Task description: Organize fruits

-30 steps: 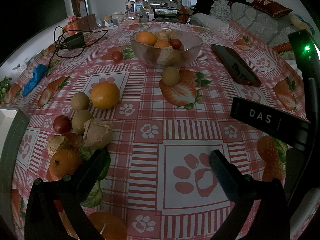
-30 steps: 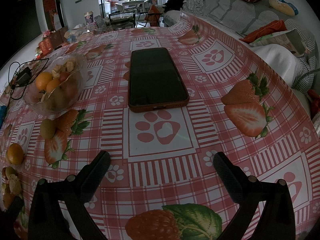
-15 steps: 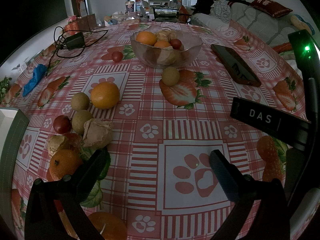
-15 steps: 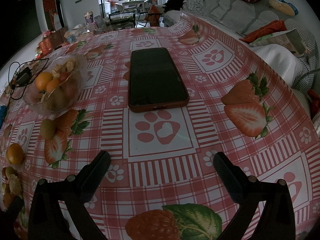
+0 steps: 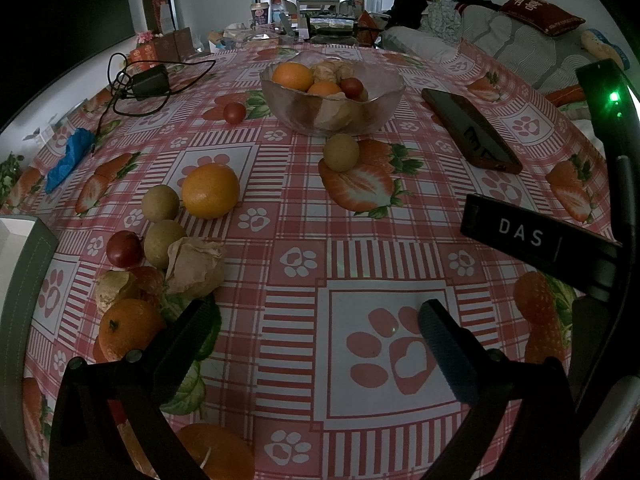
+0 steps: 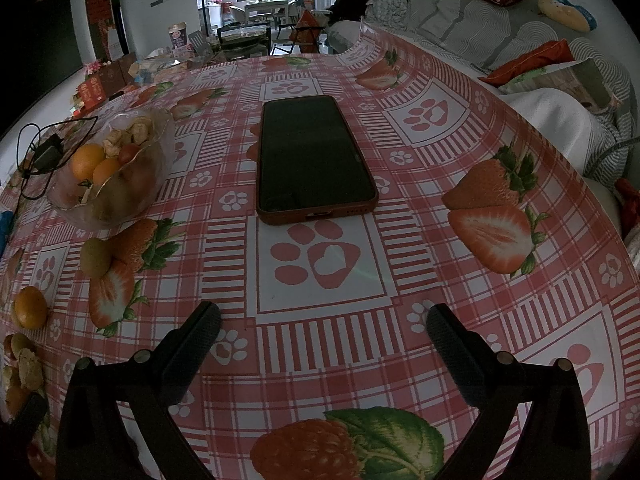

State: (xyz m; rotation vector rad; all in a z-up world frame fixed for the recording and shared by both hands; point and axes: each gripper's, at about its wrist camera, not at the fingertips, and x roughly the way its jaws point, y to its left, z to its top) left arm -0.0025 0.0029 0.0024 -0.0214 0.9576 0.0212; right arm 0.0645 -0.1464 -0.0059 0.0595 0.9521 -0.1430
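A glass bowl [image 5: 384,98] at the table's far middle holds oranges, a red fruit and husked fruits; it also shows in the right wrist view [image 6: 160,148]. Loose fruit lies left of my left gripper [image 5: 316,320]: a large orange [image 5: 210,190], round tan fruits [image 5: 160,203], a red fruit [image 5: 123,249], a papery husked fruit [image 5: 196,266], a small orange [image 5: 128,328]. One tan fruit [image 5: 341,152] sits before the bowl, one red fruit [image 5: 234,113] to its left. Both grippers are open and empty; the right gripper [image 6: 324,324] hovers before the phone.
A phone in a red case [image 6: 312,156] lies right of the bowl, also in the left wrist view [image 5: 472,130]. A charger with cable [image 5: 148,84] and a blue cloth [image 5: 68,158] lie at the far left. A white box [image 5: 20,264] stands at the left edge.
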